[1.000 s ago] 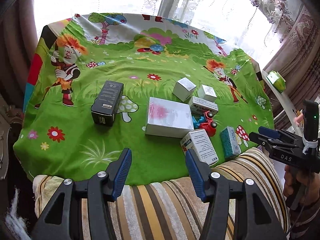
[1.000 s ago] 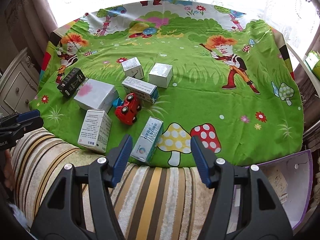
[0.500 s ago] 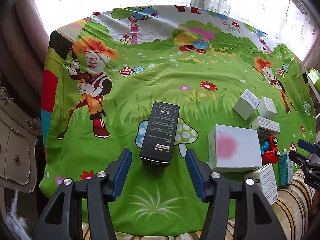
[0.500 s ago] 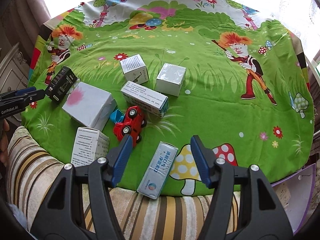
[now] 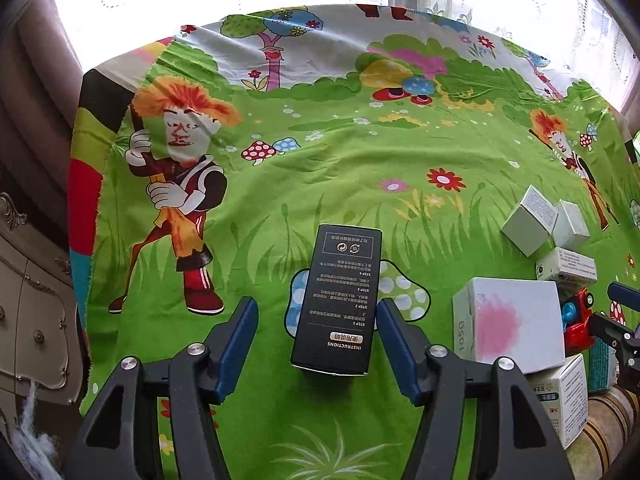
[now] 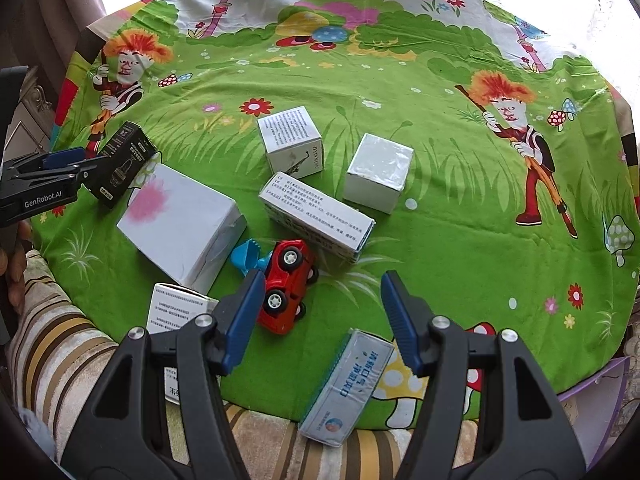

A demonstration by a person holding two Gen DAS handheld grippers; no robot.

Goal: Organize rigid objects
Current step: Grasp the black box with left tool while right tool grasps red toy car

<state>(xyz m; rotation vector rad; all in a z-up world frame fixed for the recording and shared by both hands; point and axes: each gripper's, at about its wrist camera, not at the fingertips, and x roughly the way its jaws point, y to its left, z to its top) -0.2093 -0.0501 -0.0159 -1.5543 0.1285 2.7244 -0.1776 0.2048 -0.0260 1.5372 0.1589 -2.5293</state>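
Now left claw (image 5: pixel 318 336) nearer, opening astride black box (image 5: pixel 338 298), untouched, right claw (image 6: pixel 318 314) wide, lower over toy car (image 6: pixel 286 284).

Two wrist fisheyes, both angled steeply down over the green cartoon cloth (image 5: pixel 328 168)

The left view hangs close above the black box (image 5: pixel 338 300), left of the pink-stained white box (image 5: pixel 512 320); the right view looks from that white box's (image 6: pixel 180 220) near right, over the red toy car (image 6: pixel 286 280). Both share the white box, black box (image 6: pixel 120 160) and car (image 5: pixel 576 316).

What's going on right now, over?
Left gripper opening around black box, no contact. Right gripper open above red toy car. Nothing blocking.
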